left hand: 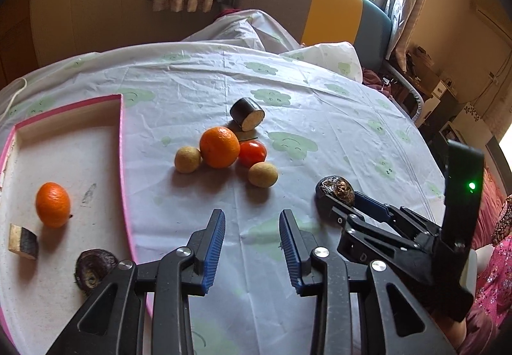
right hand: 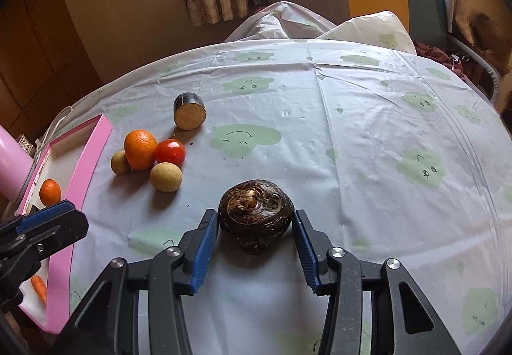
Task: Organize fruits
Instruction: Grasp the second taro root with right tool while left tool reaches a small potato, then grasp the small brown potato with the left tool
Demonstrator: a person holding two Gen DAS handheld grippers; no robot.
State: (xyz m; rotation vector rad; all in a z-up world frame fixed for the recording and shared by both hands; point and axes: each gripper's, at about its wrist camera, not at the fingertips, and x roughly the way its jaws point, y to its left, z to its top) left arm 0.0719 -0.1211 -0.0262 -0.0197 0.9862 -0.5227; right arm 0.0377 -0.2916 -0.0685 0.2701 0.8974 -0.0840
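Four in the tray: a small orange (left hand: 52, 204), a cut dark-skinned chunk (left hand: 23, 241) near the tray's front edge, a dark round piece (left hand: 94, 268) partly hidden behind the left gripper's frame, and a small carrot (right hand: 39, 285) that only the right wrist view shows.
Tray: the pink-rimmed tray (left hand: 121, 143) sits at the left edge of the table, on the cloud-print cloth (left hand: 320, 105).
Still on the cloth: a large orange (left hand: 220, 147), a tomato (left hand: 252, 152) and two small tan fruits (left hand: 187, 159) (left hand: 263, 174) bunched together mid-table, with a cut dark cylinder (left hand: 247, 114) just behind them toward the far edge.
In hand now: a dark brown knobbly fruit (right hand: 256, 215) lies on the cloth toward the front edge, between the blue pads of the right gripper (right hand: 256, 251).
Right gripper fingers: the left pad (right hand: 204, 246) looks to touch the fruit, the right pad shows a thin gap; I cannot tell whether it is truly gripped, and it is not lifted.
Left gripper fingers: the left gripper (left hand: 252, 254) stands parted with nothing between its pads, above bare cloth just right of the tray's rim.
Judgement: less than half done; six pieces remain outside the tray.
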